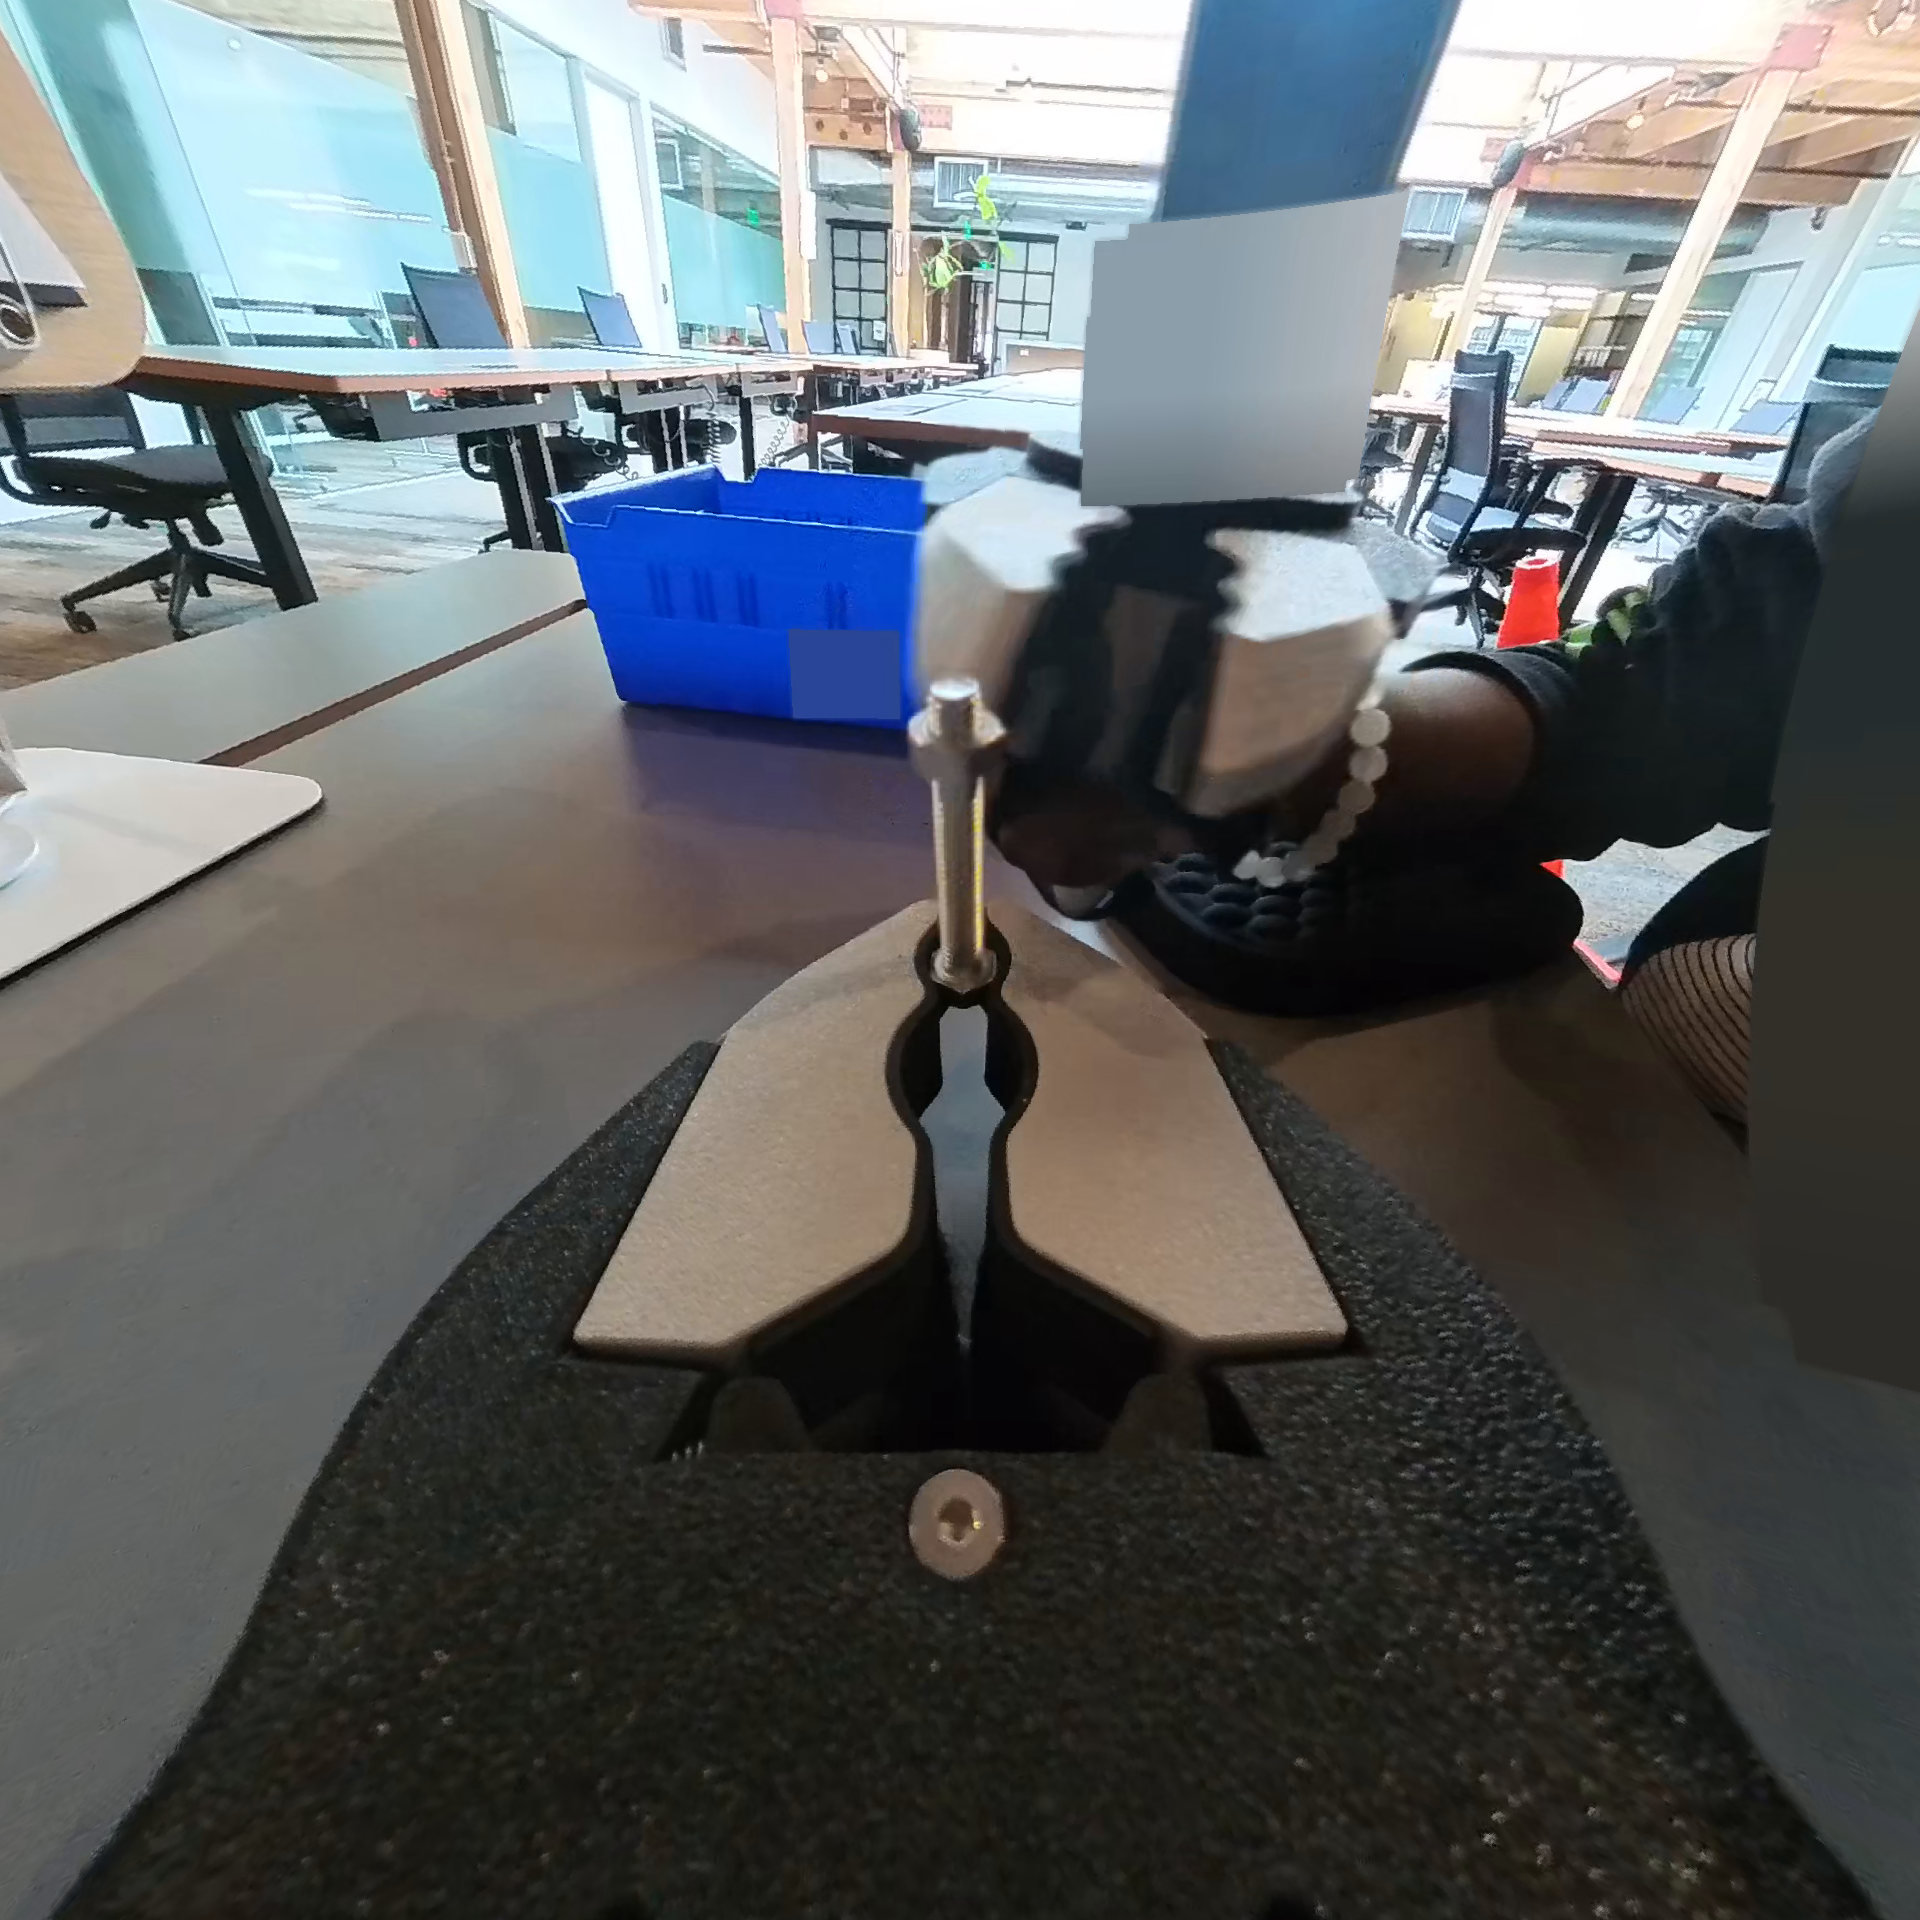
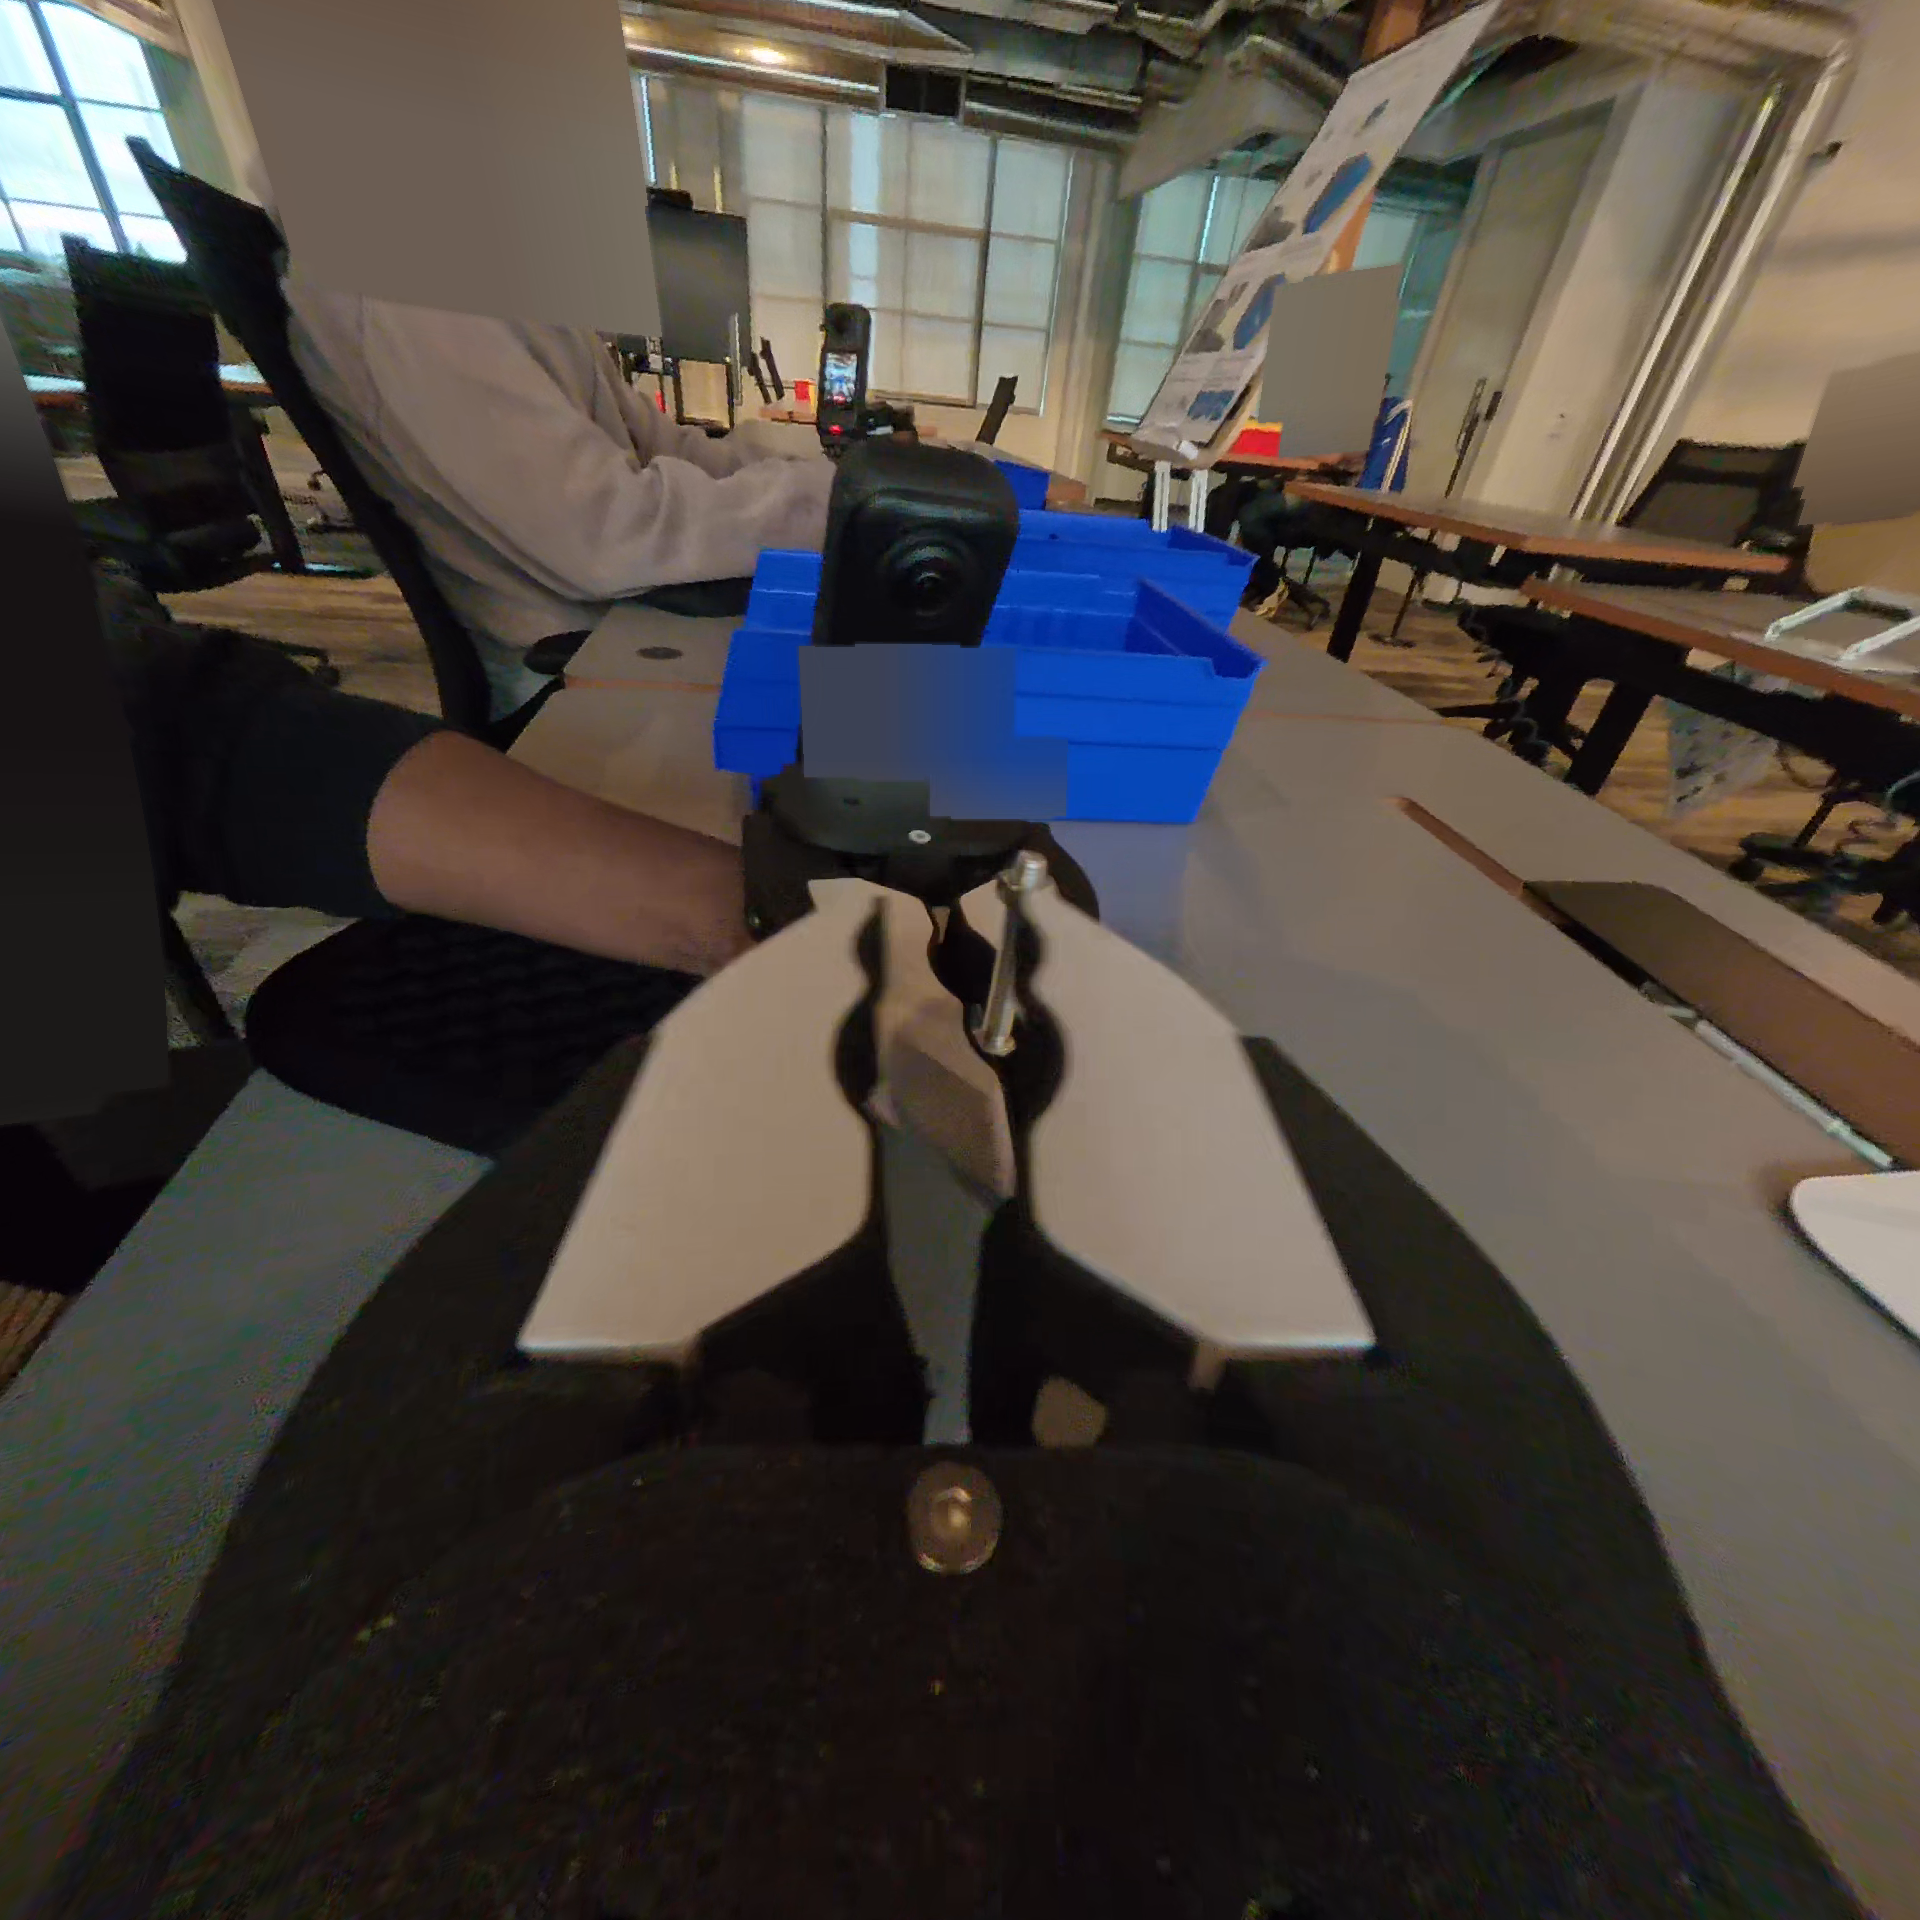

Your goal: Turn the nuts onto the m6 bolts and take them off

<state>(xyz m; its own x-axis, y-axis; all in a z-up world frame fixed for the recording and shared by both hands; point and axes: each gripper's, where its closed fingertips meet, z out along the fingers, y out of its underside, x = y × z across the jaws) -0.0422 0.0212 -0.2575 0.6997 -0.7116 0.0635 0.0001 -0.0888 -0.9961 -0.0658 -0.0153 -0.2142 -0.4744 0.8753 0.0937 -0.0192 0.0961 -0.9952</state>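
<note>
In the left wrist view my left gripper (image 1: 961, 971) is shut on the head of a silver bolt (image 1: 958, 852), which stands upright above the dark table (image 1: 416, 987). A silver nut (image 1: 956, 732) sits on the thread near the bolt's top. My right gripper (image 1: 1143, 665) hovers just right of and behind the nut, blurred, with its fingers apart. In the right wrist view my right gripper (image 2: 956, 925) is open. The bolt (image 2: 1006, 966) stands between its fingers, close to the right finger (image 2: 1132, 1091), and the nut (image 2: 1023, 883) shows by that fingertip. The left gripper's closed tips (image 2: 940, 1091) point toward me.
A blue bin (image 1: 748, 603) stands on the table behind the bolt and also shows in the right wrist view (image 2: 1143, 707). A white flat base (image 1: 125, 842) lies at the left. A black mesh seat (image 1: 1351, 935) is at the right, and a seated person (image 2: 540, 457) is behind. Across from one pair of fingers to the other is roughly 6 cm.
</note>
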